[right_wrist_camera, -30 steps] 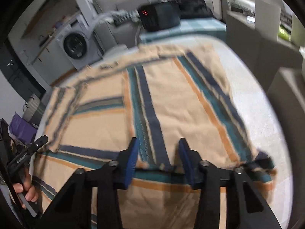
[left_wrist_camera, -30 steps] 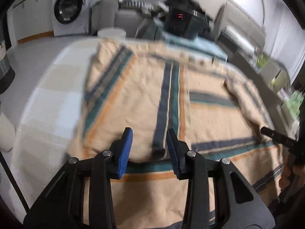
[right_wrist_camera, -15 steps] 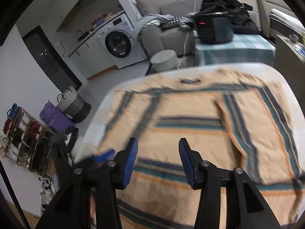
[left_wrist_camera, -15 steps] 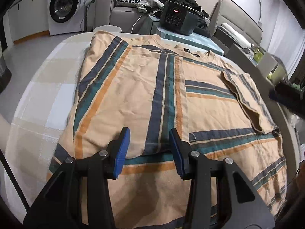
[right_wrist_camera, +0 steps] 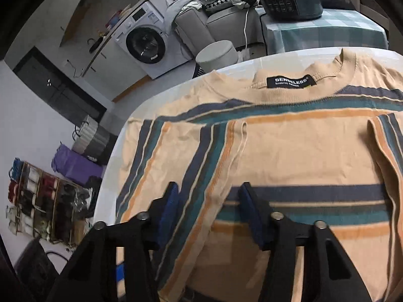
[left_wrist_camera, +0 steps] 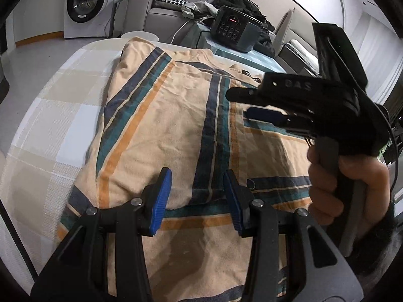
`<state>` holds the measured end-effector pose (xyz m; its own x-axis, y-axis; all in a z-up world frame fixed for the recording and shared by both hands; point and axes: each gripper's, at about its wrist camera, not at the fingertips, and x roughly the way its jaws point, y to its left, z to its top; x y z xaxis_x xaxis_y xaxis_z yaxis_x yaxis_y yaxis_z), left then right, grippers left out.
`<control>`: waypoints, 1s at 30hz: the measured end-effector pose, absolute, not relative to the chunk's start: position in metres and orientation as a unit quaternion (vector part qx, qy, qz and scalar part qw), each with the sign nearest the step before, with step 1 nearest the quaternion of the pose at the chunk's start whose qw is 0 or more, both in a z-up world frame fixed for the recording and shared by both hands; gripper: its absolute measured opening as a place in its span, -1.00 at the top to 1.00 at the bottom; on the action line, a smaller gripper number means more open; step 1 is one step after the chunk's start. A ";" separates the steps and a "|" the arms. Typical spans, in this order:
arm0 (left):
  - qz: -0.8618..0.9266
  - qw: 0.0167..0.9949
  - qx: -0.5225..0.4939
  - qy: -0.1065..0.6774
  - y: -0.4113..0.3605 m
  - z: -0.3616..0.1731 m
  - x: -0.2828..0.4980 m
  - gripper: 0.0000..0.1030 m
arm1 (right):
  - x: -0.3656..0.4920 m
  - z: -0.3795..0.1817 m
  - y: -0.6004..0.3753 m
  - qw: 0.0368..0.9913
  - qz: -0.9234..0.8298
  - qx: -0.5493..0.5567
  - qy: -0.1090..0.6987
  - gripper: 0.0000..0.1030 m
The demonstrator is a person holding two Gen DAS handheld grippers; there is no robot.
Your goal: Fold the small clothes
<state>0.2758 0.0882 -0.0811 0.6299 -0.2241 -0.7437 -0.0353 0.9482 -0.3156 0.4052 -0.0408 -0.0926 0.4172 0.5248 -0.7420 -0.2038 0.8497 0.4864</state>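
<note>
A peach T-shirt (left_wrist_camera: 176,125) with navy, teal and orange stripes lies flat on the checked table (left_wrist_camera: 50,115), both sleeves folded inward over the body. In the right wrist view the shirt (right_wrist_camera: 302,151) shows its collar and black label (right_wrist_camera: 291,82) at the far edge. My left gripper (left_wrist_camera: 197,196) is open and empty, hovering over the edge of the folded left side. My right gripper (right_wrist_camera: 209,211) is open and empty above the middle of the shirt; it also shows in the left wrist view (left_wrist_camera: 252,103), held by a hand at the right.
A black cooker (left_wrist_camera: 234,32) stands on a checked side table behind the table. A washing machine (left_wrist_camera: 85,5), a grey sofa with clothes (left_wrist_camera: 163,7) and a round stool (right_wrist_camera: 217,55) stand beyond. A shoe rack (right_wrist_camera: 42,206) and bags are on the floor at left.
My right gripper swung in from the side to above the shirt's middle, facing the collar, and now appears in the left wrist view. My left gripper stayed nearly in place.
</note>
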 end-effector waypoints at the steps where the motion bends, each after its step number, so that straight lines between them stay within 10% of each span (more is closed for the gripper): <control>1: -0.053 0.890 -0.151 0.427 0.088 -0.081 0.276 0.24 | 0.409 -0.096 -0.038 0.824 0.221 0.162 0.495 0.56; 4: -0.052 0.891 -0.148 0.427 0.088 -0.082 0.276 0.24 | 0.414 -0.100 -0.034 0.833 0.215 0.146 0.488 0.96; 16: -0.043 0.888 -0.141 0.437 0.087 -0.079 0.278 0.24 | 0.380 -0.052 -0.059 0.880 0.166 0.073 0.440 0.80; 21: -0.030 0.904 -0.119 0.410 0.082 -0.051 0.261 0.07 | 0.315 0.005 -0.105 0.914 0.150 0.004 0.378 0.05; 30: -0.027 0.927 -0.104 0.359 0.069 0.009 0.188 -0.55 | 0.155 0.084 -0.240 0.937 0.069 -0.018 0.341 -0.45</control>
<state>0.1885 0.0692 0.0090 0.7406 -0.1248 -0.6603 -0.0252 0.9767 -0.2129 0.1549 -0.2396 0.0841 0.7581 0.1170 -0.6415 -0.1422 0.9898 0.0125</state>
